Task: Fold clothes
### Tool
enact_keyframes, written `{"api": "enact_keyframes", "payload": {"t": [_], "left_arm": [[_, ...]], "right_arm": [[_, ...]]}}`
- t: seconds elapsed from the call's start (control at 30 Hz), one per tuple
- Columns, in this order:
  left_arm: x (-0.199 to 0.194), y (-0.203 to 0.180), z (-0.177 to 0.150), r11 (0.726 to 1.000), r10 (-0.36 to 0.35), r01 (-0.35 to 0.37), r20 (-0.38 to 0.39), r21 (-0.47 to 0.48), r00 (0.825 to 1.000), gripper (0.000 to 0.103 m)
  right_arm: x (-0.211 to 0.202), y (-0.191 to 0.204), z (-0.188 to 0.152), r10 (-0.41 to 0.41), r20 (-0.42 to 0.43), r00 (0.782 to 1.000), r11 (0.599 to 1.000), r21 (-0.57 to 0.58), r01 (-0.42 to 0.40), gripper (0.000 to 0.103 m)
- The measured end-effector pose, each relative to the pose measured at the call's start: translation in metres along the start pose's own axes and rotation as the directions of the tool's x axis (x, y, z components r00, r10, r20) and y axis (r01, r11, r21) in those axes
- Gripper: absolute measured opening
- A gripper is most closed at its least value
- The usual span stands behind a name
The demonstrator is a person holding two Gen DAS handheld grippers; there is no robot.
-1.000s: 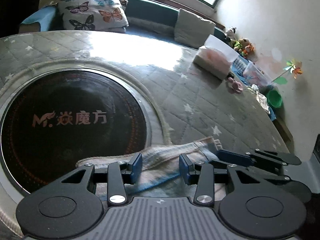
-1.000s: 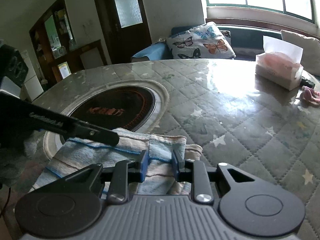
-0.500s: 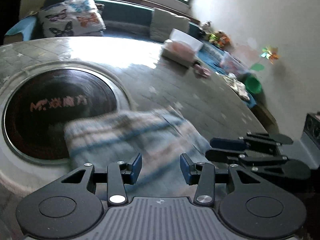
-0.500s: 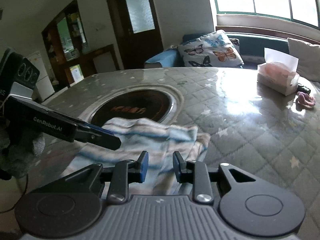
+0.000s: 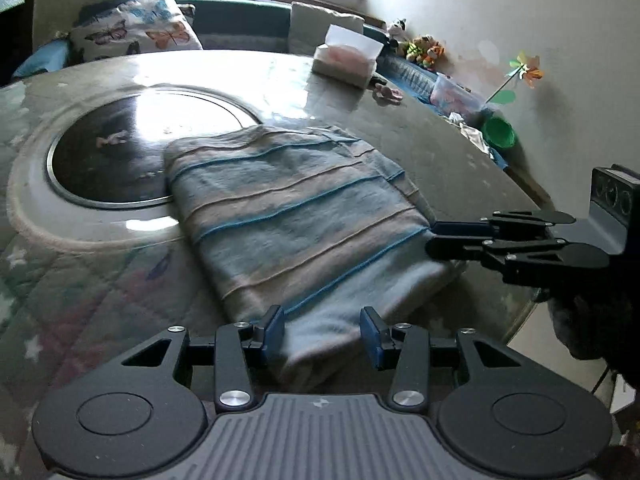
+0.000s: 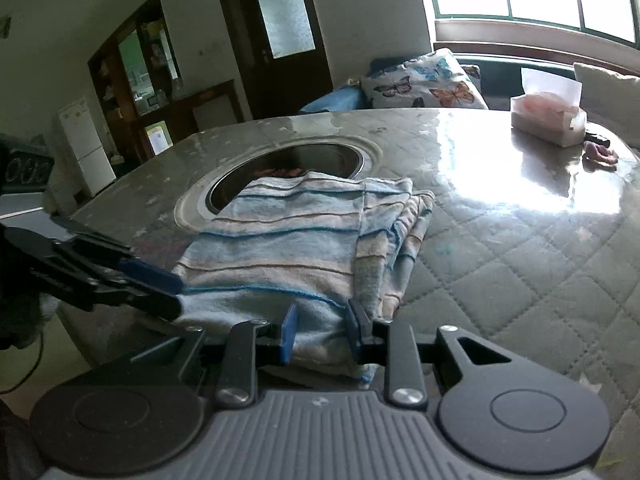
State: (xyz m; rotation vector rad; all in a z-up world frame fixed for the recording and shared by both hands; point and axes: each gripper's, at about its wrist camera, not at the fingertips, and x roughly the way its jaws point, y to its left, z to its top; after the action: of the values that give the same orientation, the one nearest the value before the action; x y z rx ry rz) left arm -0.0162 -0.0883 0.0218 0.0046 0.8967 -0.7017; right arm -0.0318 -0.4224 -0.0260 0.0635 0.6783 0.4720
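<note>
The folded striped cloth (image 5: 296,216) is lying near the tabletop's (image 6: 520,264) near edge. Both the left gripper (image 5: 322,330) and right gripper (image 6: 320,330) are standing spread, pinching nothing, maybe readying another fold.

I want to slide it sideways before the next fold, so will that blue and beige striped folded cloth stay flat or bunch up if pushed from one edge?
The blue and beige striped folded cloth looks soft and layered, so it would likely buckle rather than slide whole. The glossy quilted table cover probably offers little friction, which may help.
</note>
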Motion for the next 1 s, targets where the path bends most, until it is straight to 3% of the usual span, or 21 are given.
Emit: {"api": "enact_keyframes", "payload": {"t": [0.33, 0.5, 0.67, 0.7, 0.83, 1.0], "left_arm": [[-0.014, 0.002, -0.013, 0.998, 0.07, -0.07, 0.015, 0.005, 0.997, 0.046], [-0.017, 0.0, -0.022, 0.99, 0.128, -0.128, 0.007, 0.065, 0.992, 0.046], [-0.02, -0.003, -0.023, 0.984, 0.161, -0.163, 0.038, 0.069, 0.986, 0.045], [-0.02, -0.005, -0.024, 0.982, 0.169, -0.171, 0.039, 0.078, 0.985, 0.044], [-0.018, -0.009, -0.029, 0.983, 0.155, -0.158, 0.035, 0.091, 0.987, 0.014], [-0.02, -0.01, -0.033, 0.983, 0.164, -0.166, 0.031, 0.078, 0.986, 0.011]], "right_arm": [[-0.01, 0.011, -0.001, -0.022, -0.004, 1.0, 0.999, -0.049, 0.022, 0.027], [-0.014, 0.013, 0.0, -0.033, -0.002, 0.999, 0.998, -0.058, 0.033, 0.027], [-0.014, 0.021, 0.005, -0.01, 0.02, 1.0, 0.997, -0.07, 0.011, 0.028], [-0.012, 0.022, 0.005, -0.007, 0.017, 1.0, 0.997, -0.073, 0.008, 0.029], [-0.009, 0.019, -0.002, -0.034, -0.011, 0.999, 0.996, -0.078, 0.033, 0.032], [-0.009, 0.015, -0.006, -0.042, -0.019, 0.999, 0.996, -0.077, 0.04, 0.032]]}}
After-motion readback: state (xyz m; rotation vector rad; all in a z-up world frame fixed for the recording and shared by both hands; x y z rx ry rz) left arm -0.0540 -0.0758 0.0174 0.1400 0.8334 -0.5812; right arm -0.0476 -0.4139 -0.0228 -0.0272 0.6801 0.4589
